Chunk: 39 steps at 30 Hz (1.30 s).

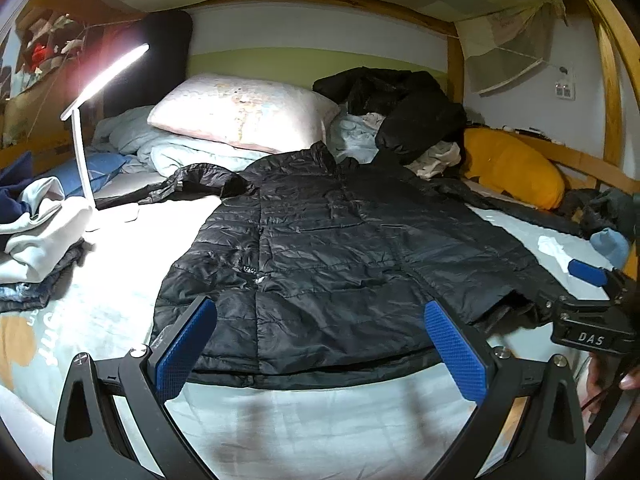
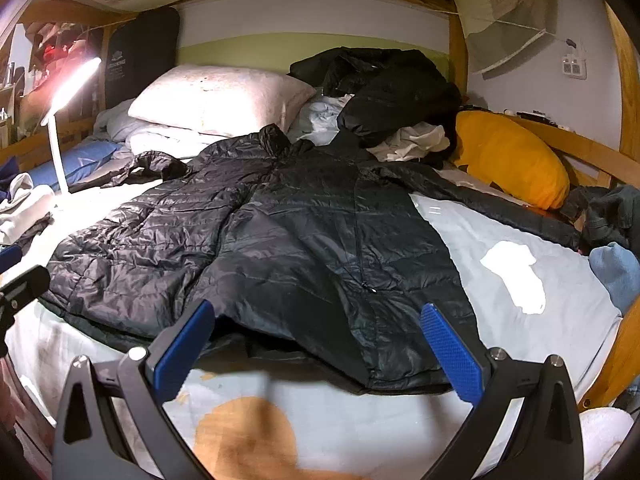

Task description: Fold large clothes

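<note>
black quilted puffer jacket [image 1: 332, 248] lies spread flat on the pale bedsheet [image 1: 320, 420], glossy and creased; left gripper [image 1: 320, 340] at 6 o'clock gapes wide, empty; right gripper [image 2: 316, 344] likewise.

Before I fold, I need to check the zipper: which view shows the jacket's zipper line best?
The right wrist view: the black puffer jacket lies angled there, its zipper line running clearly down to the pull. The left wrist view shows the jacket flat and whole, but its center seam is faint.
</note>
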Motion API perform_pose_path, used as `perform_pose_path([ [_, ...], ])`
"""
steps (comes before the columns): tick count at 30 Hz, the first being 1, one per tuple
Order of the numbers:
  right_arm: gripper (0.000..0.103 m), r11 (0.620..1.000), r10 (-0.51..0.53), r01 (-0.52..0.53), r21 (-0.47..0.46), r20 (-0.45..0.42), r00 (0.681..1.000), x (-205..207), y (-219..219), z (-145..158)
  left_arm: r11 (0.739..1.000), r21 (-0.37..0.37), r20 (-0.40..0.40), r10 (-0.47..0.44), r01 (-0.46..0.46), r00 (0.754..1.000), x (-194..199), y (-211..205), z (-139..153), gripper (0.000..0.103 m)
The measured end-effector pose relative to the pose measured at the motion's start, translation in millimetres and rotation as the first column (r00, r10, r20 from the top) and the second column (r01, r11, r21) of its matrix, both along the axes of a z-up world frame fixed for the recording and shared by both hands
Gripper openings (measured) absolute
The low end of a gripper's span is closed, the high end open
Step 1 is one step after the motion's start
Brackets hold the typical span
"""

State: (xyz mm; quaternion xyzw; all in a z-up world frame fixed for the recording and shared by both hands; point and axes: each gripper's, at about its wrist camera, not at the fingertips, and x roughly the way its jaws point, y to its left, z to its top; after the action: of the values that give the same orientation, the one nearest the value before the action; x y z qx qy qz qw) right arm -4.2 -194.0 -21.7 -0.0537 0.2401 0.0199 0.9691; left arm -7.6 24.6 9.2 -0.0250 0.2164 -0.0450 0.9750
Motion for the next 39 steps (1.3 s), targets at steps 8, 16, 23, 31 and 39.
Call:
perform_pose_path([
  [8, 0.103, 0.999, 0.021, -0.019, 0.034, -0.035, 0.999, 1, -2, -4, 1.000, 0.011, -0.019, -0.006, 0.006, 1.000, 2, -1, -3, 0.103],
  [16, 0.103, 0.997, 0.004, -0.004, 0.075, 0.004, 1.000, -3, -5, 2, 0.998, 0.057, -0.006, 0.007, -0.007, 1.000, 1, -4, -4, 0.103],
  [23, 0.103, 0.994, -0.101, 0.103, 0.021, -0.071, 0.992, 2, -4, -4, 0.995, 0.056, -0.007, 0.089, -0.088, 0.996, 1, -6, -9, 0.103],
  [31, 0.091, 0.997, -0.071, 0.072, 0.021, -0.047, 0.996, -3, 0, -3, 0.991, 0.105, 0.001, 0.078, -0.078, 0.997, 1, -8, -5, 0.103],
  [39, 0.080, 0.997, -0.054, 0.056, 0.045, -0.044, 0.998, -3, -7, 2, 0.999, 0.009, -0.031, 0.053, -0.053, 0.998, 6, 4, -6, 0.103],
])
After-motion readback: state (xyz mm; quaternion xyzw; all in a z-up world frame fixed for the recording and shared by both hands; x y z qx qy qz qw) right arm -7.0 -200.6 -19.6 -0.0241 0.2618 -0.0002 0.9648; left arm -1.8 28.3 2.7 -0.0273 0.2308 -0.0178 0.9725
